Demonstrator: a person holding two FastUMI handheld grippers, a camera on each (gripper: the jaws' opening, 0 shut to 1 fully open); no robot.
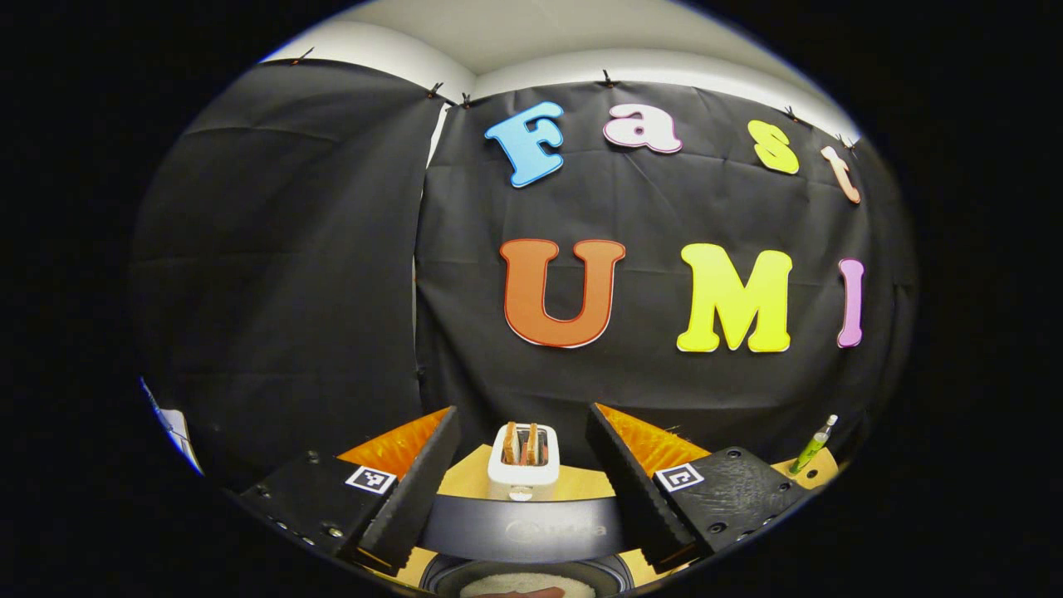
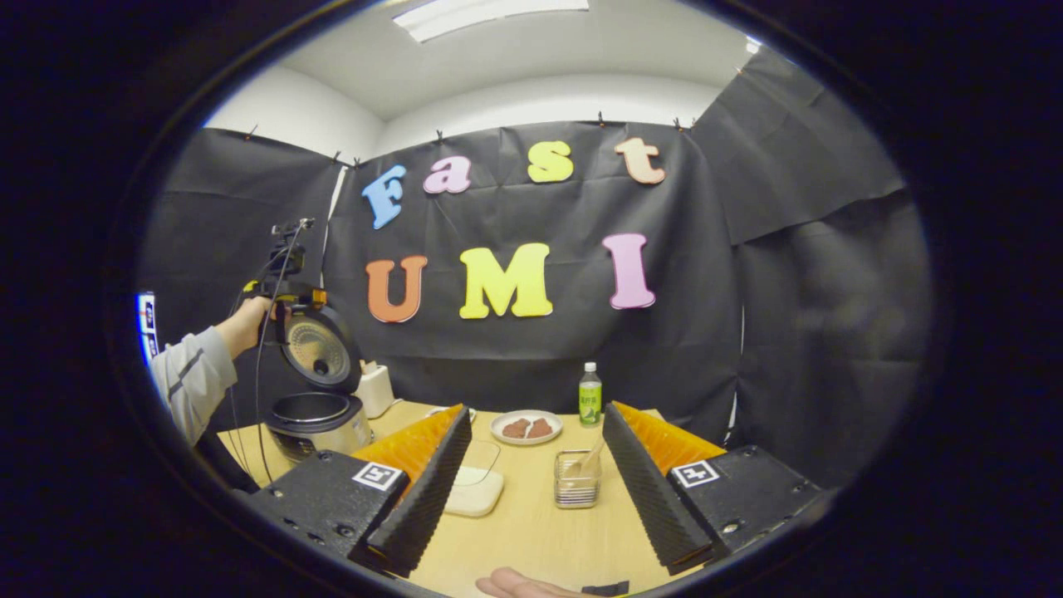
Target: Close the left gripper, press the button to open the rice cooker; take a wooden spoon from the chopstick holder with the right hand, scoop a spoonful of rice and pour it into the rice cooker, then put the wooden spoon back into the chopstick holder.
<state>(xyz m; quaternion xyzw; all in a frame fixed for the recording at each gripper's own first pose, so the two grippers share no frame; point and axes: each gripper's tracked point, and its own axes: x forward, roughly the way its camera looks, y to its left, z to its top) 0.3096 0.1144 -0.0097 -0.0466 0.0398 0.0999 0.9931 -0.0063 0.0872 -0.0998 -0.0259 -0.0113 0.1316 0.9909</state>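
Wooden spoon (image 2: 591, 458) waits in the holder (image 2: 576, 480), dead ahead of the right gripper (image 2: 531, 490), jaws wide and empty. Cooker (image 2: 317, 419) lid's up, button done; left gripper (image 1: 521, 490) open too. Next, I reckon: reach in, pinch the handle.

Each claw (image 2: 531, 490) has two ribbed wedge-shaped fingers on dark, screw-studded blocks bearing square black-and-white markers, while the person's far hand (image 2: 246, 325) shows a grey sleeve (image 2: 193, 378) with a darker stripe.
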